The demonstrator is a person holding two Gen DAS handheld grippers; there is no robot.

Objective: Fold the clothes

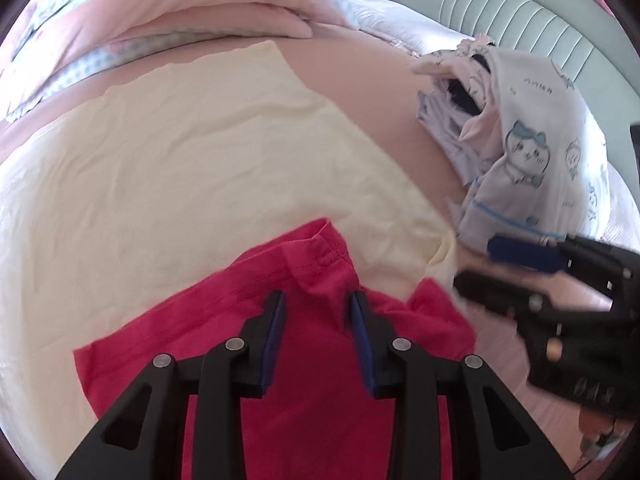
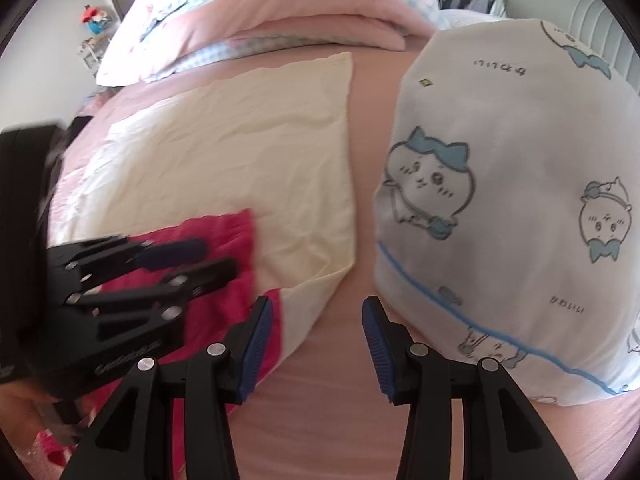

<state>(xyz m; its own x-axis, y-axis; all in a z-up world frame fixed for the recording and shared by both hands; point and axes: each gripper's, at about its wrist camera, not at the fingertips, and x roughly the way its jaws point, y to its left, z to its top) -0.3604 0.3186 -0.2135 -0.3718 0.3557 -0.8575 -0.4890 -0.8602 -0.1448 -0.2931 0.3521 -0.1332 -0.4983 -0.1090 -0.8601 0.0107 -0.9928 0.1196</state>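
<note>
Pink bed sheet (image 1: pixel 360 80), seen from both wrist cameras, carrying all items. Folded pink quilt (image 1: pixel 208 16) lies along its far edge; a padded headboard (image 1: pixel 500 8) stands at the far right.

Cream cloth (image 1: pixel 200 152) lies spread flat over the middle of the sheet, lightly creased.

White cartoon-print garment (image 2: pixel 500 200) sits in a heap on the sheet to the right of the cream cloth, apart from it, with further crumpled clothes (image 1: pixel 448 120) beside it in the left wrist view.

Red garment (image 1: pixel 304 320) lies at the near edge, partly overlapping the cream cloth; its hemmed, folded corner points away from the camera.

Left gripper (image 1: pixel 316 308): jaws parted, not clamped, one on each side of a raised fold of the red garment, directly over it.

Right gripper (image 2: pixel 318 316): jaws spread wide, holding nothing, over bare sheet between the near corner of the cream cloth and the white garment; the red garment lies just to its left, under its left finger.
</note>
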